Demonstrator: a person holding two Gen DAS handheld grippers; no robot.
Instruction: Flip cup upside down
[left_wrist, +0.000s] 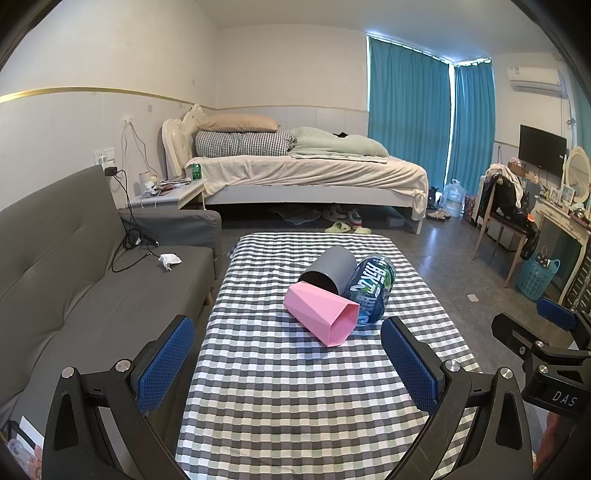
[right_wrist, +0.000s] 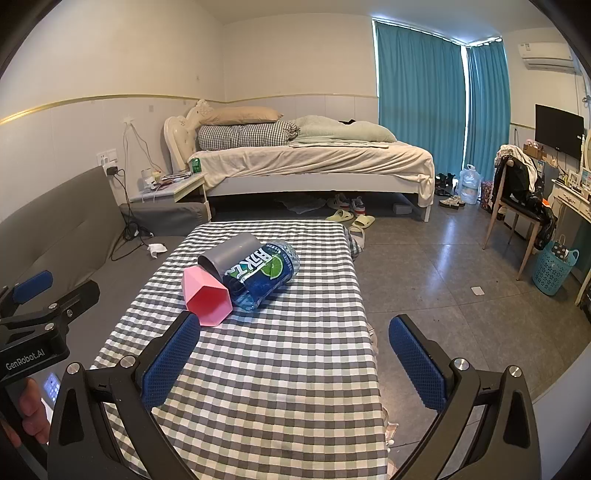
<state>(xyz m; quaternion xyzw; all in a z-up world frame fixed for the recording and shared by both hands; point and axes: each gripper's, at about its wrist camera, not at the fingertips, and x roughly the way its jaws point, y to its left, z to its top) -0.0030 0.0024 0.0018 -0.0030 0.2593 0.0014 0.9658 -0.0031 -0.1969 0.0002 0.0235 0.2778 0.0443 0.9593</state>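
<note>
A pink faceted cup (left_wrist: 320, 314) (right_wrist: 207, 297) lies on its side on the checked tablecloth, its open mouth facing me. Behind it a grey cup (left_wrist: 330, 270) (right_wrist: 229, 254) also lies on its side, mouth toward the left front. A blue-labelled plastic bottle (left_wrist: 371, 291) (right_wrist: 264, 275) lies against both cups. My left gripper (left_wrist: 288, 328) is open, low over the near half of the table, short of the pink cup. My right gripper (right_wrist: 293, 326) is open too, nothing between its fingers, with the pink cup just beyond its left fingertip.
The table (left_wrist: 295, 398) (right_wrist: 280, 369) stands between a grey sofa (left_wrist: 74, 295) on the left and open tiled floor (right_wrist: 461, 295) on the right. A bed (left_wrist: 303, 173) lies behind, a chair (right_wrist: 517, 199) and blue basket (right_wrist: 554, 267) at the right. Each gripper shows at the edge of the other's view.
</note>
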